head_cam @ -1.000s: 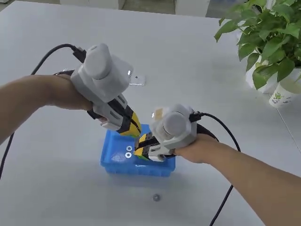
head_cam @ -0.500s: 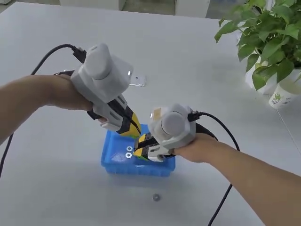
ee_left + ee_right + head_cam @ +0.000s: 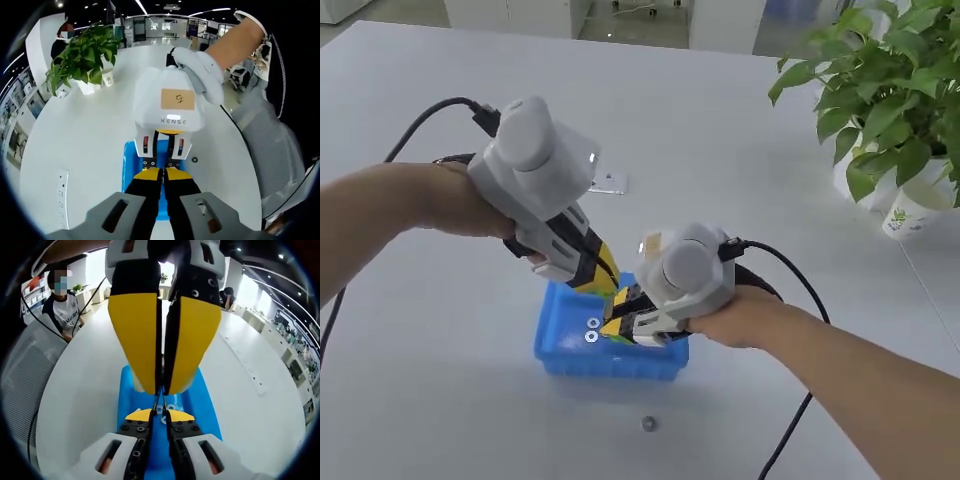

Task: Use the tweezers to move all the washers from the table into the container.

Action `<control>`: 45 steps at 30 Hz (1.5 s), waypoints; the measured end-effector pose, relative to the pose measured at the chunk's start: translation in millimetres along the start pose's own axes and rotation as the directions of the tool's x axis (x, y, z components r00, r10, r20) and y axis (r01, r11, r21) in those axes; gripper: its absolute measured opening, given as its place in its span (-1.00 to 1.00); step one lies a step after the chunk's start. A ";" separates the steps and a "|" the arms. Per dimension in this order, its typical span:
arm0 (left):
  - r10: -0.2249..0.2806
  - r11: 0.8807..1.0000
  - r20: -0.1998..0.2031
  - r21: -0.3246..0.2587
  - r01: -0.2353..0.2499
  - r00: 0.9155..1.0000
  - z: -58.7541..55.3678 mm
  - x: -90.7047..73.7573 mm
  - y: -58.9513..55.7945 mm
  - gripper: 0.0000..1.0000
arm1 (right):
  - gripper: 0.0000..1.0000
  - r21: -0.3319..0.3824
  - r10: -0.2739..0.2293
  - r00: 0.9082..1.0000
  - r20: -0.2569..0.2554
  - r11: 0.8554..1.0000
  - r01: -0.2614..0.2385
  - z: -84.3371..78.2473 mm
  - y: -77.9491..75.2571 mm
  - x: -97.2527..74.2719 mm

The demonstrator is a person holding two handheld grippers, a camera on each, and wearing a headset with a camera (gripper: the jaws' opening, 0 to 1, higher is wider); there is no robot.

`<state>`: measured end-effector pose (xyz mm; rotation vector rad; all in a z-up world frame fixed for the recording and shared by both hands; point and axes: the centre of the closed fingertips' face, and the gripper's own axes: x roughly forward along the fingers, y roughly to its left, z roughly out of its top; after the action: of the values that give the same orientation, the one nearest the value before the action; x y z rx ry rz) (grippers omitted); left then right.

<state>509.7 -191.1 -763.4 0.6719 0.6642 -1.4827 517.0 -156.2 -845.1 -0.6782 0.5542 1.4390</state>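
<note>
A blue container (image 3: pixel 555 345) sits on the white table with two washers (image 3: pixel 592 330) inside. One washer (image 3: pixel 648 424) lies on the table in front of it. My left gripper (image 3: pixel 610 280) points down over the container with its yellow jaws shut on thin tweezers (image 3: pixel 159 399). My right gripper (image 3: pixel 610 328) comes in low from the right. In the right gripper view the right gripper (image 3: pixel 160 416) is closed around the tweezers' lower legs, just under the left gripper (image 3: pixel 161 390), with the washers (image 3: pixel 171 407) beyond. In the left gripper view the left gripper (image 3: pixel 163 172) faces the right gripper's white body (image 3: pixel 170 100). The loose washer (image 3: pixel 194 160) lies beside the container (image 3: pixel 129 160).
A potted plant (image 3: pixel 890 110) stands at the table's right rear. A small flat socket plate (image 3: pixel 610 182) is set in the table behind the left gripper. Black cables trail from both grippers. A person (image 3: pixel 62 305) sits off to the side.
The head camera has tipped slightly, so the plant and table have shifted in the picture. Both grippers hold nearly the same pose over the container.
</note>
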 end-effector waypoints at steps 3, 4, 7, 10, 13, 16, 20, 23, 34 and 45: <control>0.002 1.000 0.000 0.005 -0.002 1.000 4.3 -3.2 -3.0 -0.89 | -0.75 -0.001 -0.005 1.000 0.004 1.000 0.005 3.4 2.0 -4.6; 0.003 1.000 0.000 0.006 -0.003 1.000 5.4 -4.0 -3.7 -0.89 | -0.75 -0.002 -0.007 1.000 0.005 1.000 0.007 3.9 2.1 -5.4; 0.004 1.000 0.003 0.009 -0.004 1.000 9.2 -6.6 -6.0 -0.89 | -0.75 -0.004 -0.013 1.000 0.008 1.000 0.013 6.6 4.3 -9.5; 0.005 1.000 0.005 0.014 -0.005 1.000 13.3 -9.0 -8.5 -0.89 | -0.76 -0.004 -0.023 1.000 0.012 1.000 0.023 9.1 6.2 -13.5; 0.005 1.000 0.008 0.019 -0.005 1.000 17.1 -11.3 -11.7 -0.89 | -0.76 -0.005 -0.035 0.999 0.016 0.999 0.035 11.5 8.9 -18.8; 0.005 1.000 0.014 0.024 -0.006 1.000 21.7 -13.8 -16.2 -0.89 | -0.76 -0.007 -0.043 0.999 0.021 0.999 0.043 13.5 12.4 -23.5; 0.001 1.000 0.020 0.029 -0.002 1.000 25.8 -16.2 -21.5 -0.89 | -0.76 -0.006 -0.049 0.998 0.026 0.999 0.049 15.4 17.3 -29.1; -0.004 0.999 0.025 0.033 0.003 1.000 29.4 -17.5 -26.4 -0.89 | -0.76 -0.006 -0.055 0.998 0.029 0.998 0.055 16.2 22.2 -33.4; -0.027 0.998 0.038 0.052 0.026 0.999 38.1 -13.2 -43.4 -0.89 | -0.78 0.012 -0.077 0.996 0.039 0.997 0.076 10.2 39.5 -45.3; -0.051 0.996 0.043 0.072 0.048 0.998 41.8 1.9 -56.9 -0.89 | -0.78 0.009 -0.090 0.996 0.022 0.996 0.089 -5.0 52.8 -49.9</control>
<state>452.3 -222.9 -737.2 0.6783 0.5998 -1.5686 461.3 -194.4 -817.8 -0.6715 0.5062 1.3583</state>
